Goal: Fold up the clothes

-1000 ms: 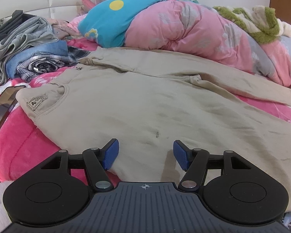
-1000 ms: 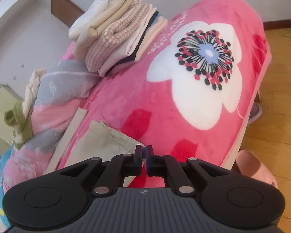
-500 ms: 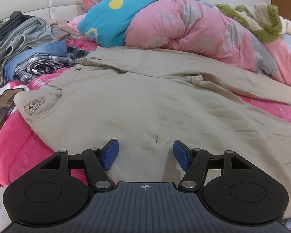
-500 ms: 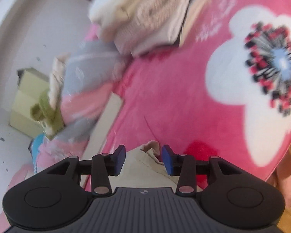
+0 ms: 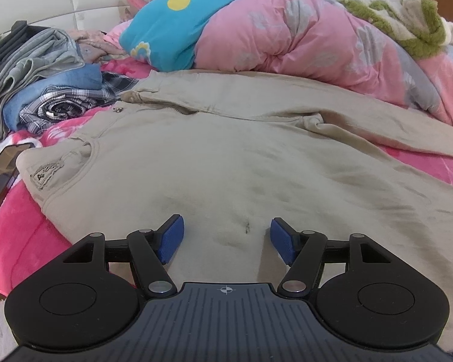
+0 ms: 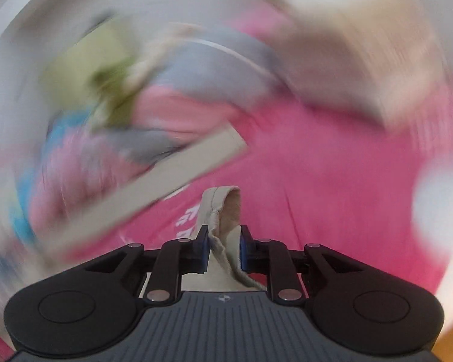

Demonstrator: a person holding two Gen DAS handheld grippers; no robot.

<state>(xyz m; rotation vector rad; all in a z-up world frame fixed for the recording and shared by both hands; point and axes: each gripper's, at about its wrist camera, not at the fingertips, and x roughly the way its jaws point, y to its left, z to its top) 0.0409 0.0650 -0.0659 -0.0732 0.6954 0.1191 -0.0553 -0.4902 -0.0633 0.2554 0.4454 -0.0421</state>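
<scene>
Khaki cloth sits bunched between the blue pads of the right gripper, whose jaws are closing on what looks like a hem or cuff corner of the beige trousers; the pads already press the fabric on both sides. Beyond it, toward eleven o'clock in that heavily blurred view, a long beige leg strip stretches across the pink blanket.

The left gripper hangs with its jaws apart and opening slightly, nothing between them, just above the seat area of the trousers. The garment lies spread flat over the bed, waistband at about ten o'clock, legs running off toward three o'clock.

As a judgement, folding of this garment has barely started: it is laid out and one end is being pinched, but no fold is made yet. A loose heap of unfolded clothes waits at ten o'clock beside the quilt, so much seems left.

A small patch label sits by the waistband; its print is too small to read. White lettering on the blanket near the right gripper is blurred beyond reading.
</scene>
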